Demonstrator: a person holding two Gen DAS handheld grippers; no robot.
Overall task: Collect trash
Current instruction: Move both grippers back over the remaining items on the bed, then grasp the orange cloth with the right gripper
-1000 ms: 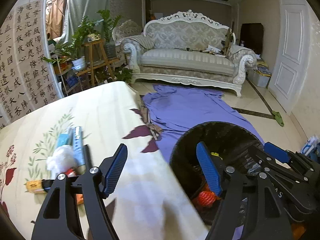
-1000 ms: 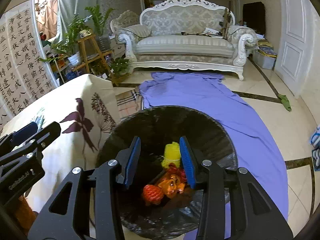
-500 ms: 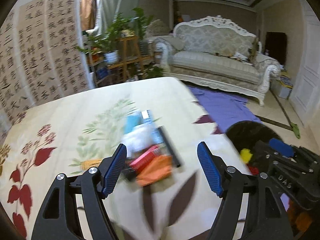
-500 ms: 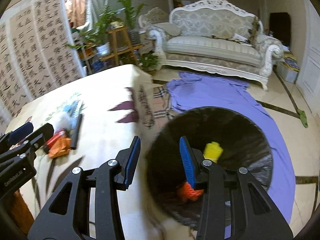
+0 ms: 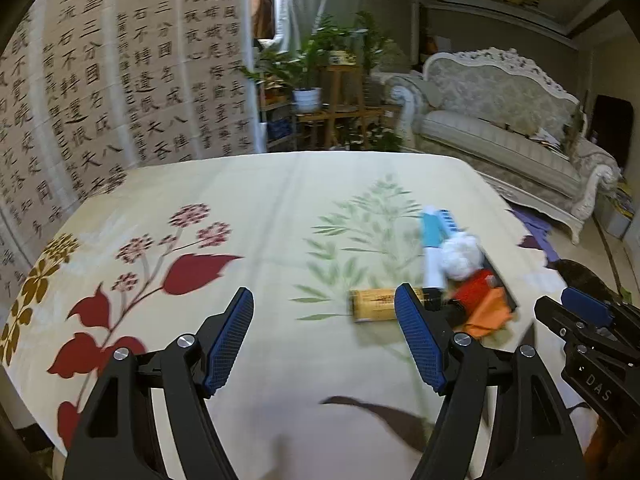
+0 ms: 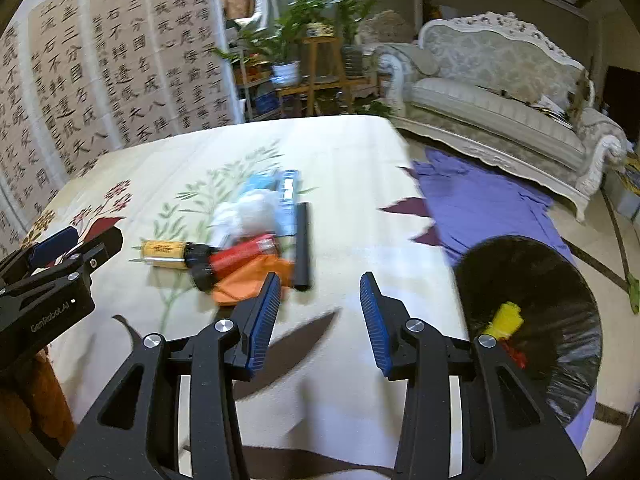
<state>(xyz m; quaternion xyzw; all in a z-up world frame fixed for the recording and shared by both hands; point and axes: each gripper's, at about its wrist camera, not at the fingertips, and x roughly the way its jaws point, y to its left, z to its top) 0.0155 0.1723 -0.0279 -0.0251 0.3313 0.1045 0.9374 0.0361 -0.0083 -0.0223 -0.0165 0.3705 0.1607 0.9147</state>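
Observation:
A heap of trash lies on the flowered tablecloth [image 6: 360, 168]: a yellow tube [image 6: 164, 254], a red tube [image 6: 244, 254], an orange wrapper [image 6: 248, 278], a white tissue wad [image 6: 248, 210], blue packets [image 6: 288, 188] and a black stick [image 6: 302, 246]. The heap also shows in the left wrist view, with the yellow tube [image 5: 374, 305] and tissue [image 5: 462, 254]. My left gripper [image 5: 324, 340] is open and empty, left of the heap. My right gripper [image 6: 318, 320] is open and empty, just in front of the heap. The black-lined bin [image 6: 560, 280] stands right of the table with yellow and red trash inside.
A purple cloth [image 6: 480, 196] lies on the floor toward a white sofa [image 6: 500, 92]. Potted plants on wooden stands [image 6: 316, 52] and a calligraphy screen [image 6: 100, 60] stand behind the table.
Both grippers have swung left from over the bin to over the table. The trash heap has come into front view. Both stay open and empty.

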